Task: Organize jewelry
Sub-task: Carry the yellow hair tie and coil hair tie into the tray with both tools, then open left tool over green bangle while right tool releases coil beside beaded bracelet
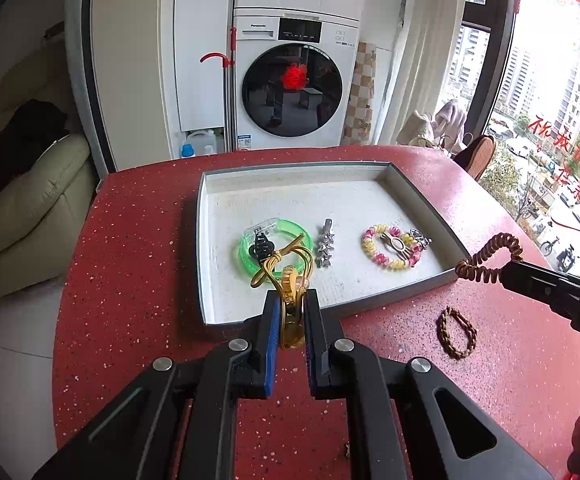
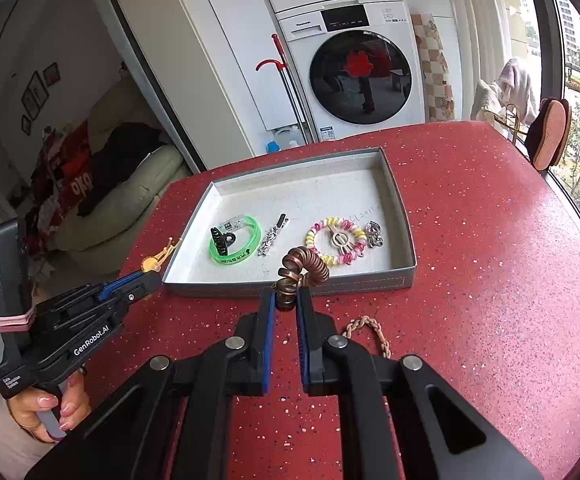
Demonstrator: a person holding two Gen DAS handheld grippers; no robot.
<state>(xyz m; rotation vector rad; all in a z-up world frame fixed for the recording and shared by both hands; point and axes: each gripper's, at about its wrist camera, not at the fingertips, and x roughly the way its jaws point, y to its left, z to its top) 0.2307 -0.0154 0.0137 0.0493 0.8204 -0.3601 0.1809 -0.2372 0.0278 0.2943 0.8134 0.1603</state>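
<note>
My left gripper [image 1: 292,298] is shut on a yellow hair tie with an amber charm [image 1: 290,280], held above the near edge of the grey tray [image 1: 210,184]. My right gripper [image 2: 286,294] is shut on a brown spiral hair tie [image 2: 305,268], just in front of the tray's near wall [image 2: 290,286]. The same spiral tie [image 1: 489,254] shows at the right of the left wrist view. In the tray lie a green bracelet [image 1: 278,242] with a black claw clip [image 1: 262,246], a silver star clip [image 1: 324,246], a pink-yellow spiral tie [image 1: 389,246] and a silver charm [image 1: 419,238].
A brown braided hair tie [image 1: 455,332] lies loose on the red speckled table [image 1: 130,280], to the right of the tray's near corner. A hand [image 2: 46,412] grips the left tool's handle. Behind the table stand a washing machine [image 1: 293,88] and a cream sofa [image 1: 30,208].
</note>
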